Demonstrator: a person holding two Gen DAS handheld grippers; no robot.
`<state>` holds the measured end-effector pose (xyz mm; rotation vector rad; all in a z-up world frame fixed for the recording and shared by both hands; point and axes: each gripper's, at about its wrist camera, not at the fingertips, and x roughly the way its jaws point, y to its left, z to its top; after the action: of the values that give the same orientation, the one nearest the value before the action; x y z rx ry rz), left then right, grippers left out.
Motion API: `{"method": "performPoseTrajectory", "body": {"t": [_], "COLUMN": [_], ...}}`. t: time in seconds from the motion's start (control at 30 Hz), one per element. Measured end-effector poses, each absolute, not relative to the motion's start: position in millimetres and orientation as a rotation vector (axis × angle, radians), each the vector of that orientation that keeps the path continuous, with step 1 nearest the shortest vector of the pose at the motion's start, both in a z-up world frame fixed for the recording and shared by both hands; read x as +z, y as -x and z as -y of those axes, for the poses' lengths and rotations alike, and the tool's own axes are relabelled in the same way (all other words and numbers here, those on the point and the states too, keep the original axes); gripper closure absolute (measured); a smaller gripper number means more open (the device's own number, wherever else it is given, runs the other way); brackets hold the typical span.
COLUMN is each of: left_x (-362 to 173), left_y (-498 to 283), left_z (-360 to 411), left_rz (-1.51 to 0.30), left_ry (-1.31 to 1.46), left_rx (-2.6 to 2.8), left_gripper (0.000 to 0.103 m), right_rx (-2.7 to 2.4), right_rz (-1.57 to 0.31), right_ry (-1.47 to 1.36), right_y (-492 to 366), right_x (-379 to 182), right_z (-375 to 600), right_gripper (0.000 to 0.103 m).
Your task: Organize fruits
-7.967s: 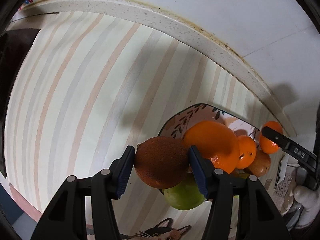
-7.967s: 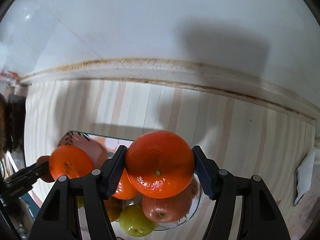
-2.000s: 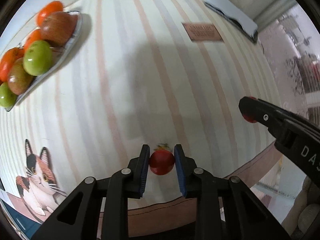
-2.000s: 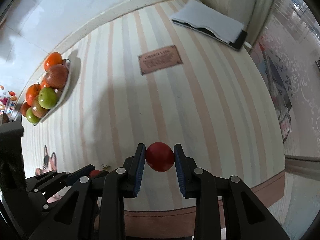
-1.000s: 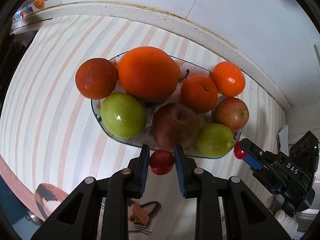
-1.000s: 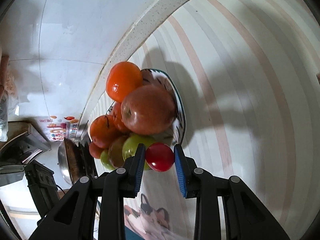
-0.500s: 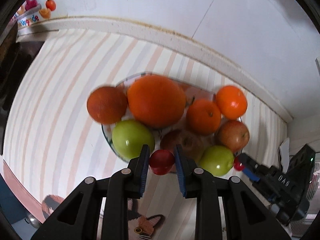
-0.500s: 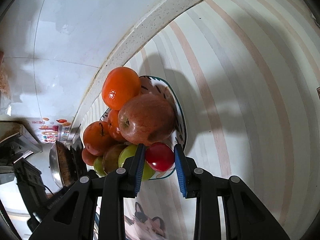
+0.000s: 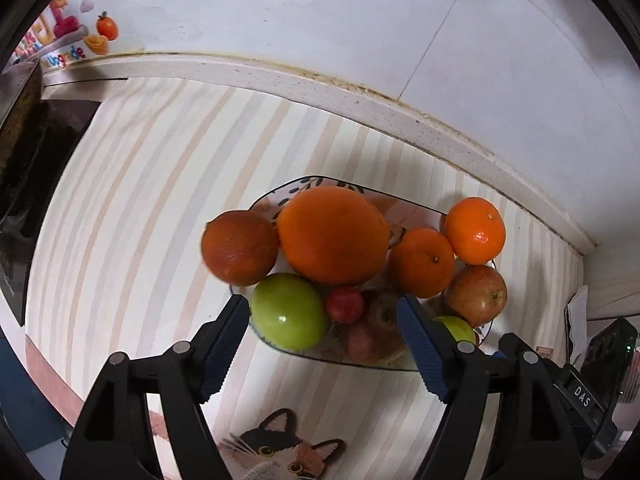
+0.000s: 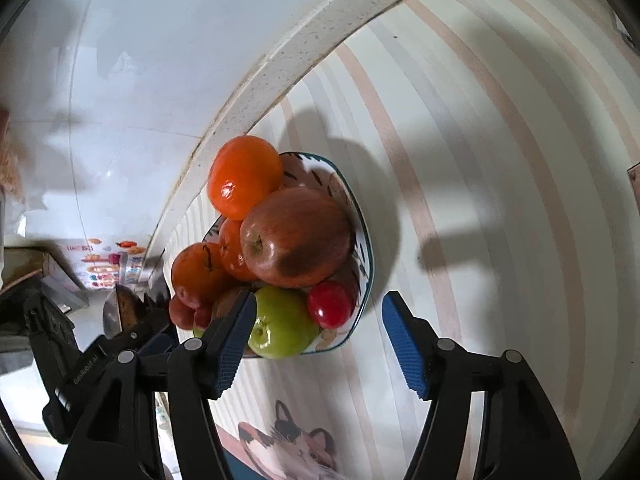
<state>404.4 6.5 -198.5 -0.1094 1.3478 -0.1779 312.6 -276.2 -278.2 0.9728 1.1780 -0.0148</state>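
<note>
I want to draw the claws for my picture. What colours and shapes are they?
Each claw is a black plastic frame with chunky angled arms joined by round silver rivets. The left claw and right claw both end in two dark blue fingers with ridged, bumpy pads. In the left view, the other claw's black body shows white letters reading DAS. No cables or sleeves show.

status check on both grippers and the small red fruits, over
Left gripper open, small red fruit resting in the plate. Right gripper open, second red fruit at plate's edge. Nothing blocking.
</note>
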Motion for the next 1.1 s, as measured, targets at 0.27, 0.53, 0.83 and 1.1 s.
{"method": "performPoseTrajectory", "body": {"t": [0.27, 0.53, 0.83, 1.1], "left_x": [-194.2, -177.4, -143.8, -97.0], "left_y": [-350.2, -306.3, -284.9, -241.1], "left_z": [-7.7, 2.9, 6.9, 2.1], "left_rz": [-1.297, -1.233, -1.145, -1.054], "left_ry": [-0.005, -0.043, -0.028, -0.020], "left_rx": [-0.087, -0.052, -0.046, -0.068], "left_gripper": [0.011, 0.011, 0.011, 0.011], "right_rx": [-0.069, -0.043, -0.049, -0.042], "right_rz": [-1.197, -1.148, -1.072, -0.971], "right_ry": [-0.426, -0.163, -0.123, -0.107], "right_y": [-299.4, -279.8, -265.8, -220.3], "right_x": [-220.6, -184.3, -143.0, -84.5], "right_z": [239.2, 211.2, 204.2, 197.0], "right_gripper": [0.009, 0.008, 0.008, 0.008]}}
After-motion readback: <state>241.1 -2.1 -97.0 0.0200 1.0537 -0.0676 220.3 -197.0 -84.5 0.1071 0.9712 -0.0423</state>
